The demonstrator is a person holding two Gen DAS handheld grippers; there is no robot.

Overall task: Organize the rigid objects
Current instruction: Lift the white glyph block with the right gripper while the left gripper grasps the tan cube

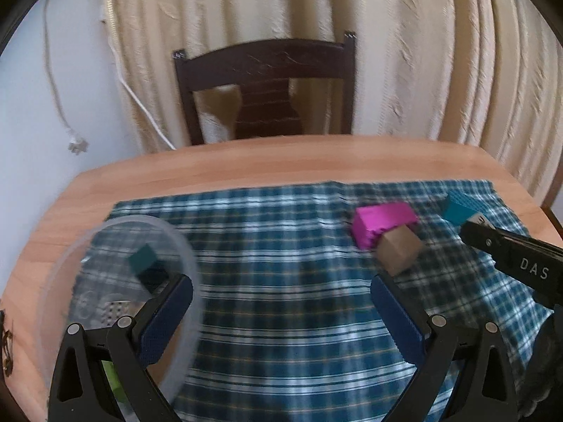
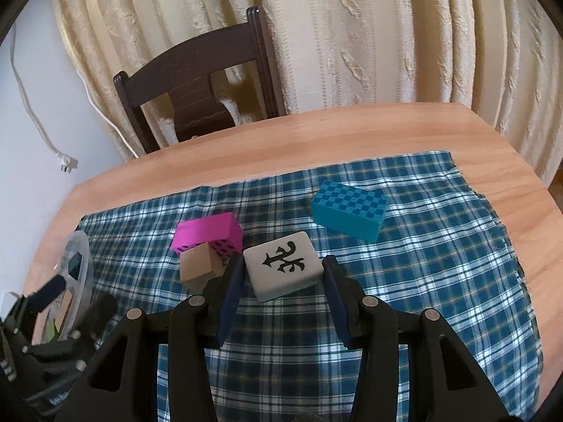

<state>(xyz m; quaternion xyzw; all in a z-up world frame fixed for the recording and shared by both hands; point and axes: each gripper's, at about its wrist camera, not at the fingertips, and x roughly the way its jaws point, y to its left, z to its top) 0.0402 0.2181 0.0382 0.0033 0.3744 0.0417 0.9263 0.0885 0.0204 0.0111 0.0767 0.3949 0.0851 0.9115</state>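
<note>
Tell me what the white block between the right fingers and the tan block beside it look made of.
White block: smooth, matte, rounded edges with a printed black emblem; likely plastic or painted wood, can't tell which. Tan block: bare, unpainted, dull brown faces; looks like raw wood, possibly cardboard.

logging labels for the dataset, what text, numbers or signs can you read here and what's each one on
"DAS": white letters on the black body of the right gripper, seen from the left wrist view.
A black ornamental symbol, not letters, on top of the white block between the right gripper's fingers.
Faint embossed marks on the clear container: too blurred to read.
</note>
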